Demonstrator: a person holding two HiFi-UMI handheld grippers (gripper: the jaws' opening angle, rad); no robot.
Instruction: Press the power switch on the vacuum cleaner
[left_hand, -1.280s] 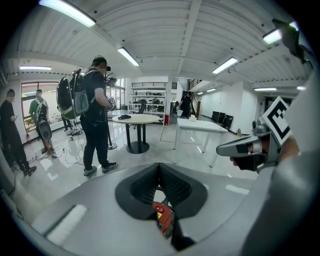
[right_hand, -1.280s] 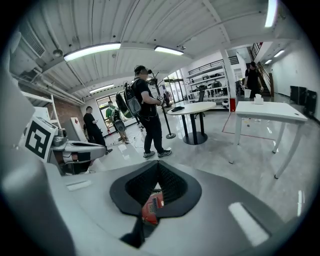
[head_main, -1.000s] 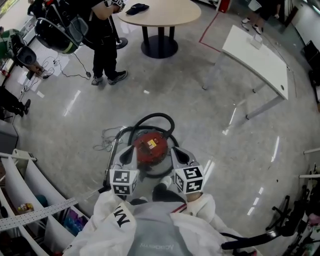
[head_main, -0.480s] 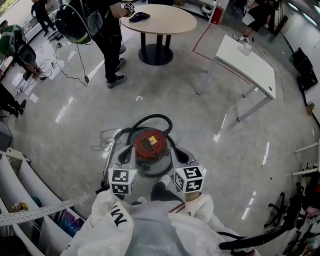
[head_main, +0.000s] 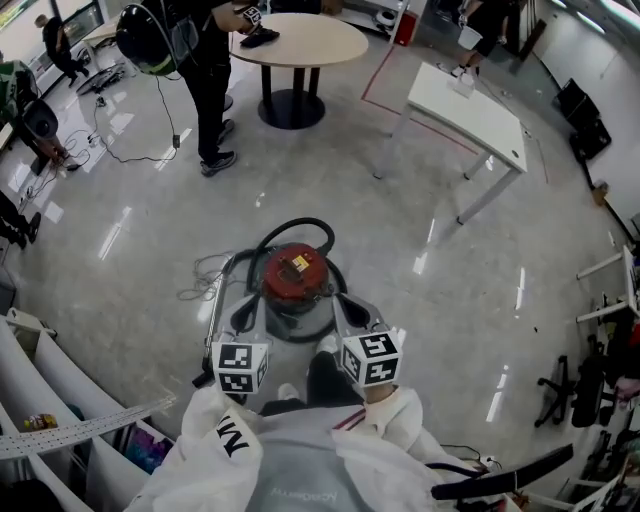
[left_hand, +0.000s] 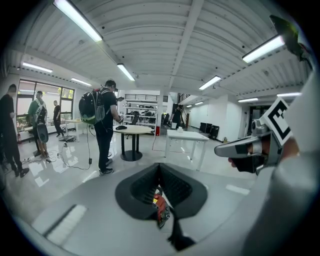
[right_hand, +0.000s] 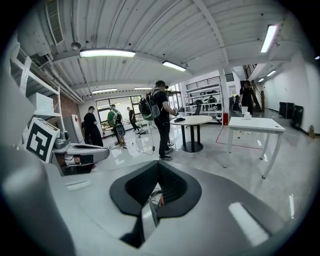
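Both grippers hung over the vacuum cleaner, neither touching it.

The red-topped vacuum cleaner (head_main: 297, 272) stood on the glossy floor (head_main: 440, 290) just in front of the person, its black hose (head_main: 290, 228) looping round the far side; the power switch was too small to pick out from above. The left gripper (left_hand: 160, 167) hovered at its near left and the right gripper (right_hand: 158, 164) at its near right. Each one's 2 jaws appeared pressed together with nothing between them, a sliver of the red body showing below the tips. Farther off stood a round table (head_main: 300, 40), a white rectangular table (head_main: 470, 100) to the right, and a person with a backpack (head_main: 205, 70) to the left.
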